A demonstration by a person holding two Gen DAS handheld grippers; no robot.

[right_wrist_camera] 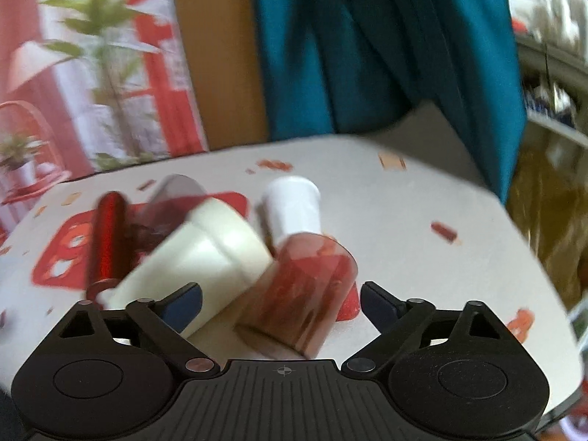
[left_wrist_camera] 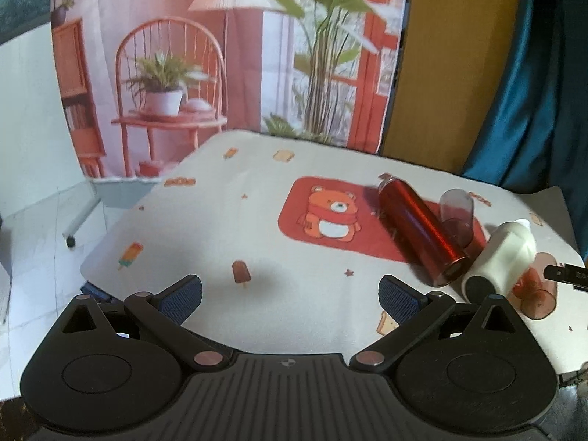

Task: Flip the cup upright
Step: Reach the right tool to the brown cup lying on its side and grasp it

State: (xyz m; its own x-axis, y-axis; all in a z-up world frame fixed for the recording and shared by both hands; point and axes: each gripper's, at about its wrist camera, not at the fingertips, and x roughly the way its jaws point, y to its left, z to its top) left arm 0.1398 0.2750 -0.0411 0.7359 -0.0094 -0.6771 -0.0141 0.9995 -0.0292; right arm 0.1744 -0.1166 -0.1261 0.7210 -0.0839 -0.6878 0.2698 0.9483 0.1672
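A translucent red cup (right_wrist_camera: pixel 308 290) lies on its side on the table, its mouth toward my right gripper (right_wrist_camera: pixel 281 303), which is open with the cup between its fingers, not clamped. The same cup (left_wrist_camera: pixel 538 294) shows at the right edge of the left wrist view. A second translucent cup (left_wrist_camera: pixel 455 217) lies on its side farther back. My left gripper (left_wrist_camera: pixel 290 294) is open and empty over the near left part of the table. The right view is blurred.
A red metal bottle (left_wrist_camera: pixel 422 231) and a cream bottle (left_wrist_camera: pixel 503 261) with a white cap lie on their sides beside the cups. A white cup (right_wrist_camera: pixel 294 209) lies behind the red cup. The patterned tablecloth (left_wrist_camera: pixel 220 228) ends at a near-left edge. A blue curtain (right_wrist_camera: pixel 386 47) hangs behind.
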